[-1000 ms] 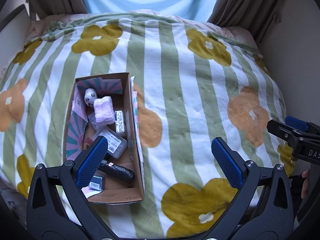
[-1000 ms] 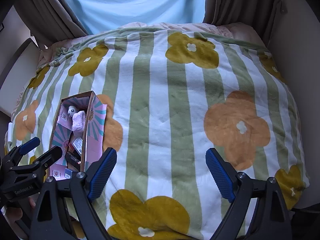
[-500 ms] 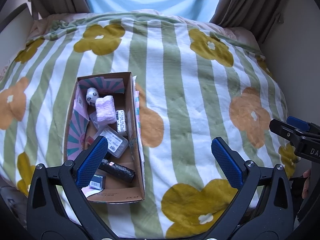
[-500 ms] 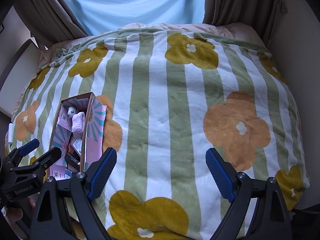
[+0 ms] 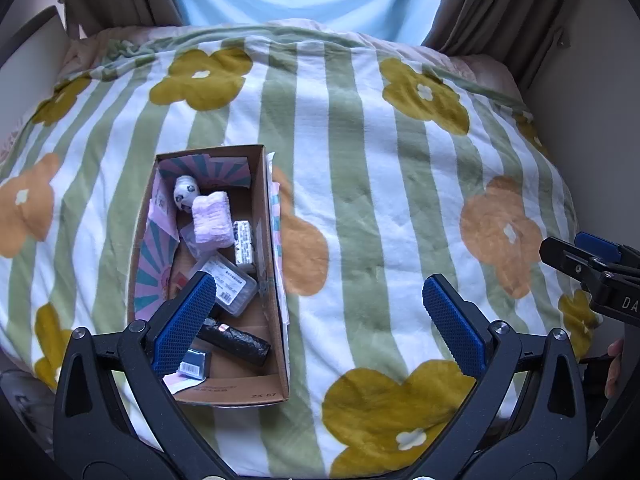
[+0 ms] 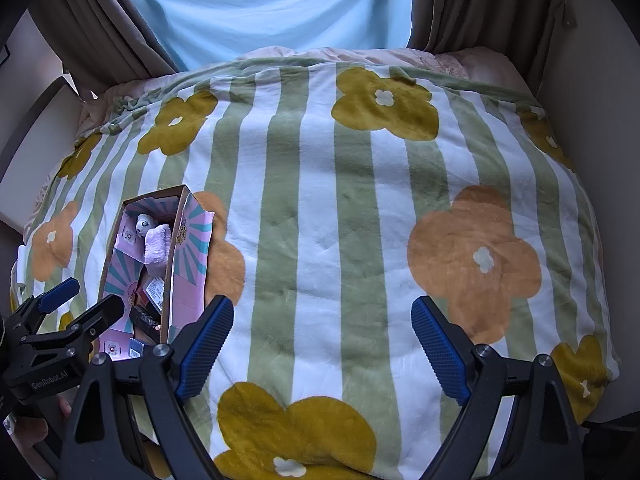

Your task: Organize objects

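Note:
A cardboard box (image 5: pixel 267 240) lies on the bed at the left; it also shows in the right wrist view (image 6: pixel 188 264). Inside are a small panda ball (image 5: pixel 186 192), a pink fluffy cloth (image 5: pixel 212 220), a white wrapped block (image 5: pixel 244 240), a clear plastic case (image 5: pixel 228 284), a black tube (image 5: pixel 236 344) and a small dark box (image 5: pixel 195 364). My left gripper (image 5: pixel 316 320) is open and empty above the bed, its left finger over the box. My right gripper (image 6: pixel 324 348) is open and empty over the blanket, right of the box.
A striped blanket with yellow and orange flowers (image 6: pixel 360 220) covers the bed. Brown curtains (image 6: pixel 460 0) and a bright window (image 6: pixel 280 0) stand behind. A wall (image 6: pixel 600 120) runs along the right. The right gripper shows at the left wrist view's edge (image 5: pixel 592 268).
The left wrist view has shifted slightly, so the box sits a little further right in it. Both grippers stay open and empty.

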The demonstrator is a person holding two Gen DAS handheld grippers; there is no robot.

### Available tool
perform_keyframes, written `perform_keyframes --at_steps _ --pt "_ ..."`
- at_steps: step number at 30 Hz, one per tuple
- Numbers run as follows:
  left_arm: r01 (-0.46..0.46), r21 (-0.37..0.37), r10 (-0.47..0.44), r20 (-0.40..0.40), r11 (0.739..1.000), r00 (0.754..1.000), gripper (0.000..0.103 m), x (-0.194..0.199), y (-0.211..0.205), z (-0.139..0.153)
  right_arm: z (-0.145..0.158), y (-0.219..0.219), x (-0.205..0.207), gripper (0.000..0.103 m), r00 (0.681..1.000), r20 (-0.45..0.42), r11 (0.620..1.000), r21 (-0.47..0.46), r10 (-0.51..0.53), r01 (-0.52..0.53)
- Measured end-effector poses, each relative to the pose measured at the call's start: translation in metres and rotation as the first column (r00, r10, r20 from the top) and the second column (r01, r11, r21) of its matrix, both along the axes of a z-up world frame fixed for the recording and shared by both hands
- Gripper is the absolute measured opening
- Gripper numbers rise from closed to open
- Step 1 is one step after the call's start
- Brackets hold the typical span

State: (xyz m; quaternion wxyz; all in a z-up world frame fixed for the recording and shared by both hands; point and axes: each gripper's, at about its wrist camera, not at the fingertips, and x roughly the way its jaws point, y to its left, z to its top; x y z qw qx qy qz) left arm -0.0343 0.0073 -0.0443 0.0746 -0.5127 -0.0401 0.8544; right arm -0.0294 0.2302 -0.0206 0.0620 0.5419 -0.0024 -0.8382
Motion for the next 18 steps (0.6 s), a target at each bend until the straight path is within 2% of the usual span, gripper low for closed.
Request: perform_keyframes --at_steps 18 --pt "-0.026 -0.010 0.026 0.011 1.000 1.000 0.103 -0.0036 0.0002 -0.0016 0.0032 -0.0017 -0.0038 0.089 1.000 -0.005 1.000 -0.001 0.003 -0.003"
